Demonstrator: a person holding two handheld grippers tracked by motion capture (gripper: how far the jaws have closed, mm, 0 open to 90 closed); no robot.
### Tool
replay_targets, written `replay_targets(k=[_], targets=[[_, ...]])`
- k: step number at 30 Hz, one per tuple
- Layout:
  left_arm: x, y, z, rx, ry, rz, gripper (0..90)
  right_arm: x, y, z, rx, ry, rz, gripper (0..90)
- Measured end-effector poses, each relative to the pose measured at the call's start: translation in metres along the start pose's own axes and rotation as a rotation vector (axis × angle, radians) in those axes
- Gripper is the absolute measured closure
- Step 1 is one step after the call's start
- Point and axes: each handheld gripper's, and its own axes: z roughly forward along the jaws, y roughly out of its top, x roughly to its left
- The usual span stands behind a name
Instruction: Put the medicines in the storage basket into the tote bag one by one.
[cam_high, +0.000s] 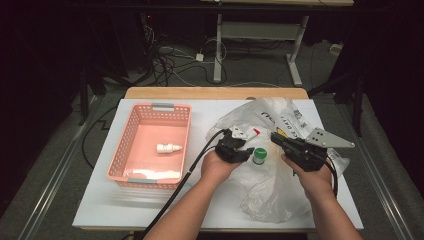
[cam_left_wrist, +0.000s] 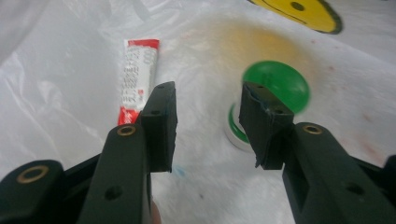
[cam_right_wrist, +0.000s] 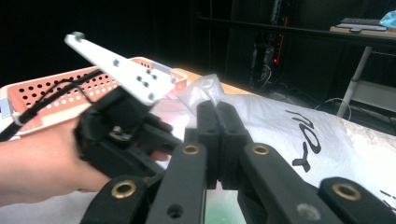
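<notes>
In the high view's centre, the left gripper (cam_high: 239, 145) has its jaws apart with nothing between them, just left of the green-capped jar (cam_high: 259, 155) on the bag (cam_high: 270, 190). The right gripper (cam_high: 278, 137), right of centre, is clamped on the bag's film.

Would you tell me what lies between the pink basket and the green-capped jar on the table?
In the high view, the left tongs and the hand holding them sit between the pink basket and the green-capped jar, over white tabletop and the plastic bag's edge.
</notes>
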Motion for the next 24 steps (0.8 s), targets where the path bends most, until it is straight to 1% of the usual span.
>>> replay_targets(k=[3,4,5,6,8,10,12,14,16,20,22,24], targets=[[-0.006,-0.007,-0.008,-0.013,-0.023,-0.006,53.3,0.001,0.000,0.001,0.001,0.000,0.000,90.0],[-0.009,-0.010,-0.009,-0.040,-0.025,-0.024,51.6,0.001,0.000,0.001,0.001,0.001,-0.005,90.0],[-0.010,-0.012,-0.014,-0.019,-0.042,-0.012,49.7,0.001,0.000,0.001,0.001,0.002,-0.008,90.0],[-0.012,-0.014,-0.016,-0.022,-0.050,-0.009,49.5,0.001,0.000,0.001,0.002,0.001,-0.007,90.0],[-0.016,-0.018,-0.021,-0.027,-0.062,-0.009,43.5,0.002,0.000,0.001,0.003,0.002,-0.001,90.0],[-0.019,-0.022,-0.025,-0.030,-0.083,-0.005,42.6,0.002,0.000,0.001,0.003,0.002,-0.001,90.0],[-0.022,-0.024,-0.028,-0.027,-0.084,0.004,35.8,0.002,0.000,0.001,0.005,0.002,-0.006,90.0],[-0.023,-0.027,-0.032,-0.021,-0.099,0.005,31.0,0.002,0.000,0.001,0.006,0.000,-0.008,90.0],[-0.025,-0.030,-0.036,-0.025,-0.096,0.004,24.9,0.002,0.000,0.000,0.006,-0.001,-0.009,90.0],[-0.029,-0.034,-0.049,-0.042,-0.094,0.003,16.0,0.003,0.000,0.000,0.003,-0.004,-0.010,90.0],[-0.033,-0.036,-0.055,-0.052,-0.087,0.015,13.9,0.003,0.000,0.000,0.002,-0.001,-0.008,90.0],[-0.035,-0.038,-0.061,-0.047,-0.073,0.016,6.4,0.003,0.000,0.000,0.001,-0.002,-0.009,90.0]])
